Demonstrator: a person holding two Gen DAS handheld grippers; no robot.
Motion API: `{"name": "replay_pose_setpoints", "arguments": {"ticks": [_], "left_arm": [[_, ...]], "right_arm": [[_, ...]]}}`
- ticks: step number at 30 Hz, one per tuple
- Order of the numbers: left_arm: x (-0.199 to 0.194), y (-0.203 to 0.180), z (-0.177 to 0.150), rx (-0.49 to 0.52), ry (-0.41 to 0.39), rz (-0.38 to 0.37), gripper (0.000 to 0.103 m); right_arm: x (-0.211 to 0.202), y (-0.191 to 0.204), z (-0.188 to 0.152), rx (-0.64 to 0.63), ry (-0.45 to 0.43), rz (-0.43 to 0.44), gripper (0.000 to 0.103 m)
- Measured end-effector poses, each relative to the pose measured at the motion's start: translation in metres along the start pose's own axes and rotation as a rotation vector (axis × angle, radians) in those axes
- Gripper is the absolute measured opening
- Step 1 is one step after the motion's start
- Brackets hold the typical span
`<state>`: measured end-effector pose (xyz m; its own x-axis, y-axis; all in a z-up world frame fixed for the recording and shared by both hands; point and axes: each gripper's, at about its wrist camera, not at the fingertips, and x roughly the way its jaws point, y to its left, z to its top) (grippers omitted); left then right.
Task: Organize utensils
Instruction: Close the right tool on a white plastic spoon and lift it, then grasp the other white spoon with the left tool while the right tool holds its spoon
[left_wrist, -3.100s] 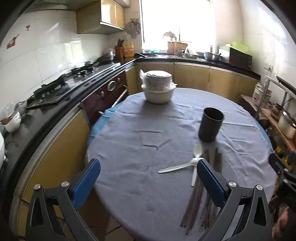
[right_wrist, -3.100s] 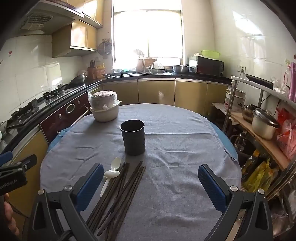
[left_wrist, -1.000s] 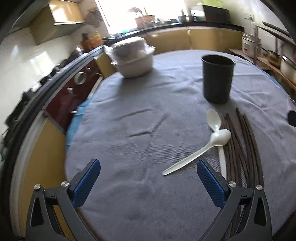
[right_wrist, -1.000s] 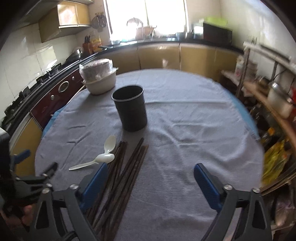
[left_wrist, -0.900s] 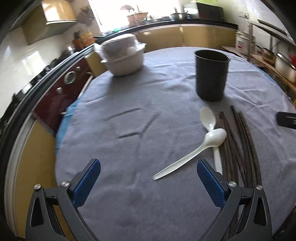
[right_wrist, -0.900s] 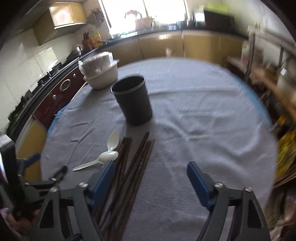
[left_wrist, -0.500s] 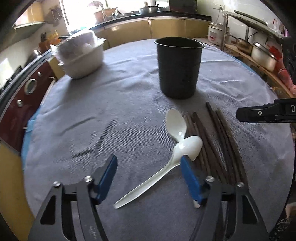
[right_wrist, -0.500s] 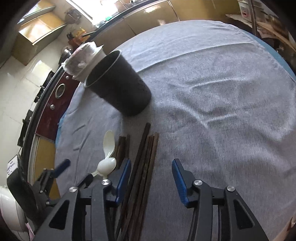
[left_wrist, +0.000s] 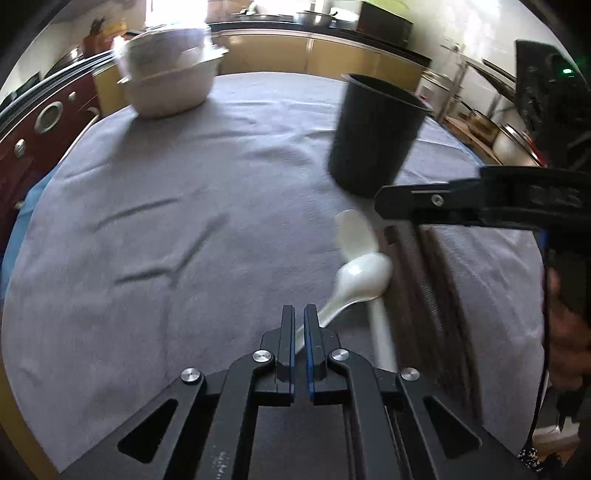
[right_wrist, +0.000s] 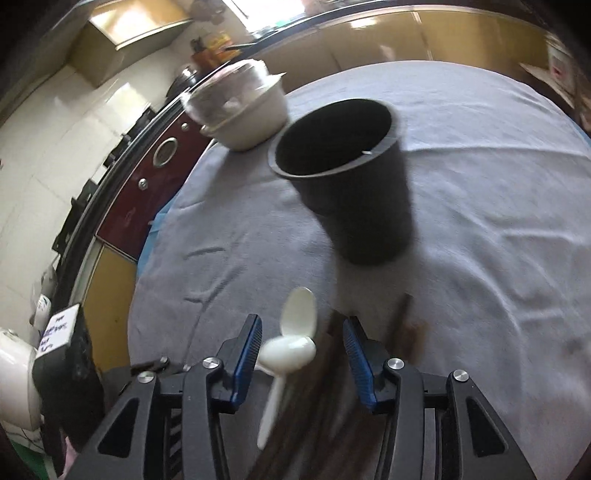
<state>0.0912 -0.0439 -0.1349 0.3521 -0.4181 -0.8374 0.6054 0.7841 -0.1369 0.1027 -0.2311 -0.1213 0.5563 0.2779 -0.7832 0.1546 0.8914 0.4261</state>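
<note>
Pinching the handle of a white spoon (left_wrist: 364, 275), the left gripper (left_wrist: 299, 314) has its fingers pressed together low over the grey tablecloth (left_wrist: 155, 206). Spread wide, the right gripper (right_wrist: 302, 349) straddles both spoons, the second spoon (right_wrist: 300, 310) lying beside dark chopsticks (right_wrist: 400, 321). Beyond stands the black holder (right_wrist: 354, 192), then a lidded white bowl (right_wrist: 243, 107). No writing is legible. Bare cloth stretches left to the table edge.

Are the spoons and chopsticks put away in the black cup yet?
Not yet. The tall black cup looks empty, so nothing is put away. In hand: the left gripper is shut on the handle of the top white plastic spoon. The right gripper is open over the spoons. Left to do: both spoons and the dark wooden chopsticks on the grey tablecloth.
</note>
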Motion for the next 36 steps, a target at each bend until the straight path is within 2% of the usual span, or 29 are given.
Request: {"name": "replay_pose_setpoints", "arguments": {"ticks": [3,8,9,10,11,13,15,17,20,22,24,28,36], "left_arm": [[-0.008,0.012,-0.005,-0.026,-0.008,-0.013,0.005],[-0.025,0.018,-0.010,-0.025,-0.034,-0.024,0.005],[-0.028,0.017,-0.011,-0.018,-0.039,-0.030,0.005],[-0.028,0.016,-0.010,-0.013,-0.041,-0.031,0.005],[-0.029,0.014,-0.010,-0.006,-0.043,-0.035,0.005],[-0.030,0.011,-0.010,-0.003,-0.043,-0.050,0.011],[-0.030,0.009,-0.009,-0.003,-0.045,-0.056,0.025],[-0.028,0.003,-0.007,-0.001,-0.042,-0.065,0.034],[-0.027,-0.010,-0.003,0.015,-0.037,-0.091,0.036],[-0.026,-0.022,-0.001,0.049,-0.037,-0.106,0.043],[-0.025,-0.035,-0.001,0.086,-0.039,-0.114,0.055],[-0.020,-0.055,-0.005,0.166,-0.010,-0.121,0.056],[-0.050,-0.057,-0.039,0.343,0.007,-0.109,0.057]], "right_arm": [[0.018,0.003,0.007,-0.019,0.002,-0.051,0.050],[0.045,0.007,0.009,-0.021,0.043,-0.053,0.035],[0.048,0.010,0.008,-0.036,0.044,-0.057,0.025],[0.050,0.014,0.006,-0.053,0.049,-0.073,0.010],[0.052,0.015,0.004,-0.055,0.048,-0.081,0.005],[0.047,0.014,0.002,-0.043,0.018,-0.081,0.005],[0.037,0.012,0.000,-0.034,-0.021,-0.079,0.005],[0.023,0.007,-0.002,-0.013,-0.061,-0.072,0.005],[0.000,-0.002,-0.005,-0.002,-0.125,-0.075,0.005],[-0.017,-0.010,-0.008,0.012,-0.168,-0.083,0.005],[-0.035,-0.020,-0.011,0.030,-0.216,-0.104,0.005],[-0.058,-0.041,-0.019,0.063,-0.262,-0.125,0.005],[-0.084,-0.077,-0.053,0.108,-0.259,-0.135,0.005]]}}
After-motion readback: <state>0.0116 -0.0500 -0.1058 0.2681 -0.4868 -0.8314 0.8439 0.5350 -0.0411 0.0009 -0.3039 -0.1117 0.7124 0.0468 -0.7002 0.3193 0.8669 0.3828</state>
